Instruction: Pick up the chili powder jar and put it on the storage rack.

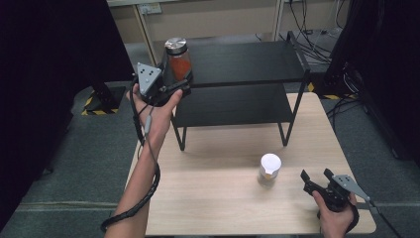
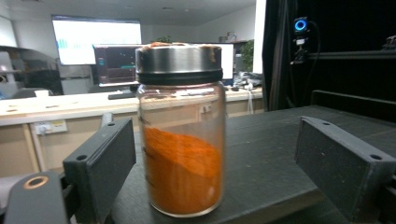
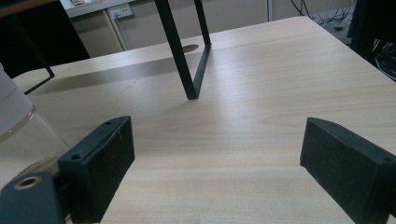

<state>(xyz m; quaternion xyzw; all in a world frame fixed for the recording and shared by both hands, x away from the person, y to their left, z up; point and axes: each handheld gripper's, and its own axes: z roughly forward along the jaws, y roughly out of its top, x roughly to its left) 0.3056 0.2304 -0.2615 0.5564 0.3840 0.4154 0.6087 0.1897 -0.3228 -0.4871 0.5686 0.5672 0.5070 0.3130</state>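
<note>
Jaws of the left gripper (image 2: 212,175) stand open, clear of both sides of the spice jar (image 2: 181,130), right gripper (image 1: 317,179) likewise open over the table (image 1: 223,198); jar upright at the top shelf (image 1: 247,62) corner: glass, rigid, smooth, likely breakable, moderately weighty; grip mid-body below the metal lid (image 2: 179,63).

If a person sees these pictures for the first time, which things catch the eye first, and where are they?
First comes the glass jar of orange powder with its metal lid, standing at the left front corner of the black shelf's top level, between the open jaws of the left gripper, which do not press on it. Next is the white-lidded jar alone on the wooden table, with the right gripper open just to its right.
</note>
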